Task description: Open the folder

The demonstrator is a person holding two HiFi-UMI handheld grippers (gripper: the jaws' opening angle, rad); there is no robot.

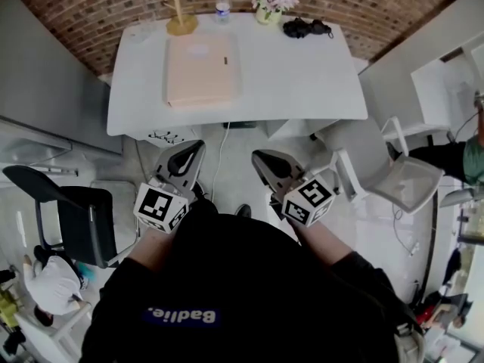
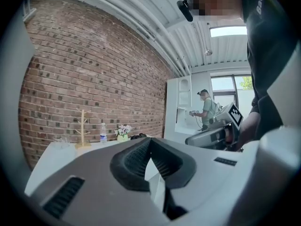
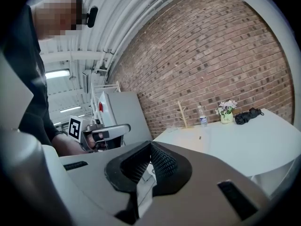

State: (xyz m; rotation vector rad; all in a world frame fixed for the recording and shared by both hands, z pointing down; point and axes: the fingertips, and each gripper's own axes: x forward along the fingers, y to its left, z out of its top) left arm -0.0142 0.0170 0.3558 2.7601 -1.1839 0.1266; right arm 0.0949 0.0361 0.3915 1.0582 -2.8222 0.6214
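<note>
1. The folder (image 1: 202,70), pale pink, lies flat and closed on the left half of the white table (image 1: 302,74), with its near edge close to the table's front edge.
2. The left gripper (image 1: 193,152) is held off the table, in front of the person's body on the near side of the front edge. It points toward the table. Its own view shows the ribbed jaws pressed together with nothing between them.
3. The right gripper (image 1: 262,158) is held beside the left one, also short of the table edge. Its jaws meet at the tips and carry nothing.
4. The folder is ahead of both grippers and apart from them. It lies nearly in line with the left gripper and off to the left of the right gripper. Neither gripper touches it or reaches over the tabletop.
5. Along the far edge of the table, by the brick wall, stand a wooden rack (image 1: 180,6), a water bottle (image 1: 221,4) and a pot of flowers (image 1: 272,6). A black bundle (image 1: 306,27) lies to the right of these. The rack stands just behind the folder's far edge.
</note>
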